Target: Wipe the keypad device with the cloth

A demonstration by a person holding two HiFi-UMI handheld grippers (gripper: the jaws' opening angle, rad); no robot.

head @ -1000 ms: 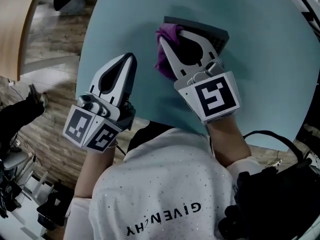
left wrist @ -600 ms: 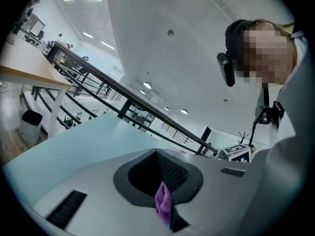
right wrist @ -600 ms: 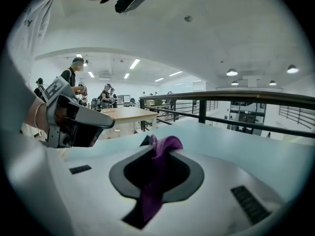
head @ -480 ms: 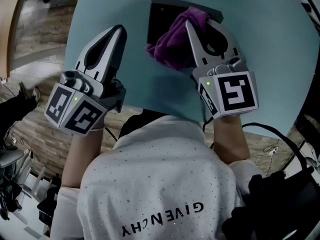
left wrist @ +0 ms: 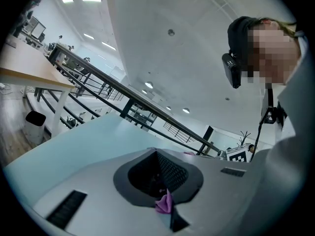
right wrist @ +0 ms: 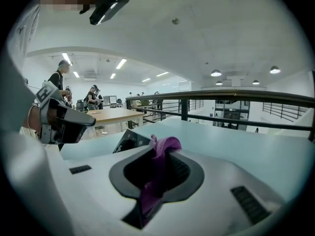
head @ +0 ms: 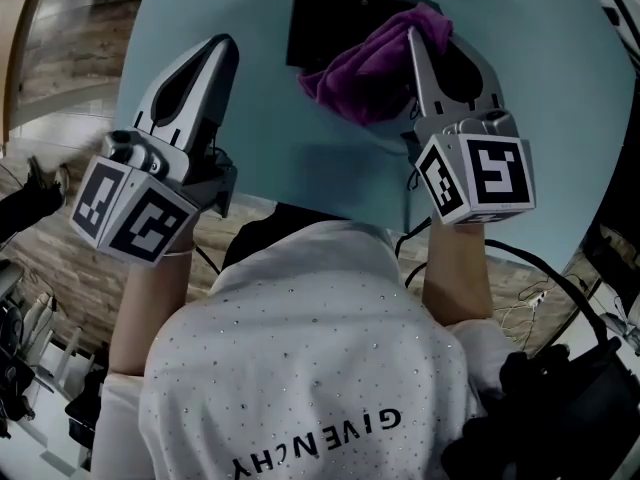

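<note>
On the near side of the keypad device (head: 320, 18), the right tool (head: 418, 43) reaches forward over the pale blue surface (head: 560, 118); its marker cube faces the person and its tips aim away and a little left, toward the device; its jaws are clenched on the purple cloth (head: 365, 73), which in the right gripper view runs up between them and pokes out at the tips. The left tool (head: 222, 48) hangs to the left of the keypad device, apart from it, pointing forward and slightly right; its jaws are pressed together, and the left gripper view shows only a small purple scrap (left wrist: 165, 203) nipped low in their seam; what that scrap is I cannot tell.

Farther out, the cloth bunches over the near right corner of the keypad device, touching it; the device lies flat and dark on the surface, ahead and to the left of the right tool's tips; its far edge runs up against the top of the head view, so its long axis cannot be read. The right tool is plainly the nearer of the two; by my judgement the coming stroke has to carry the cloth leftward and away, across the uncovered face.
</note>
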